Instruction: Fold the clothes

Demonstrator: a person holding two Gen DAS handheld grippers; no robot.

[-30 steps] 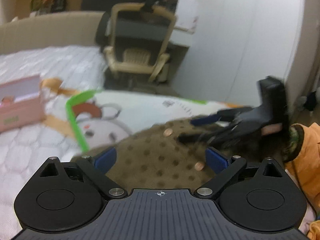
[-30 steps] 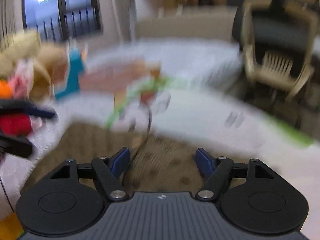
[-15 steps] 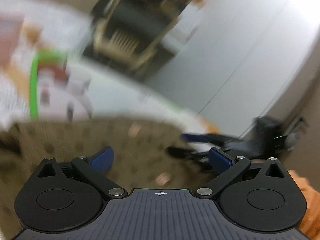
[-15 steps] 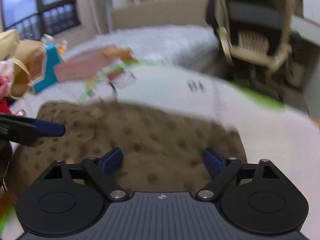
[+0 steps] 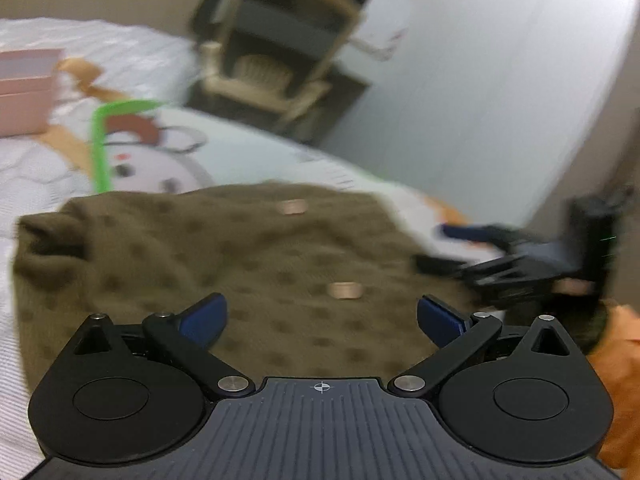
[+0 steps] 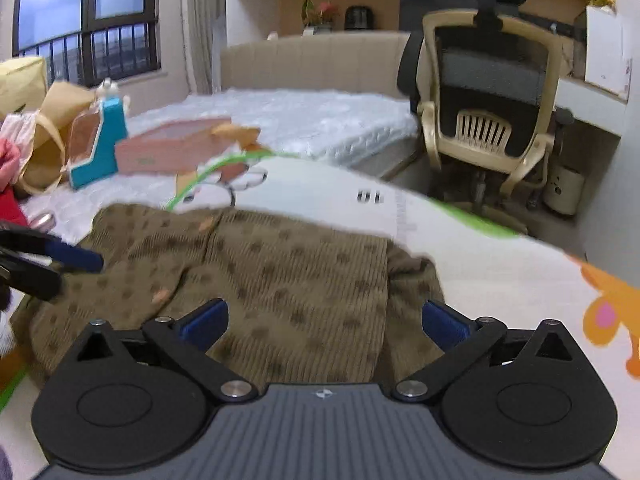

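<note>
A brown spotted knitted garment with pinkish buttons lies in a rough folded heap on a white cartoon-printed mat; it fills the middle of the right wrist view too. My left gripper hovers open just above its near edge, nothing between the blue pads. My right gripper also stands open over the garment's near side. Each gripper shows in the other's view: the right one at the garment's right edge, the left one at its left edge, both with fingers apart.
A pink box and a blue-and-white toy sit on the white mattress beyond the mat. A beige office chair stands beside the bed. Orange fabric lies at the right; paper bags at the left.
Both grippers have swung and pulled back a little from the garment. The garment now lies spread wider in front of them. Both stay open throughout.
</note>
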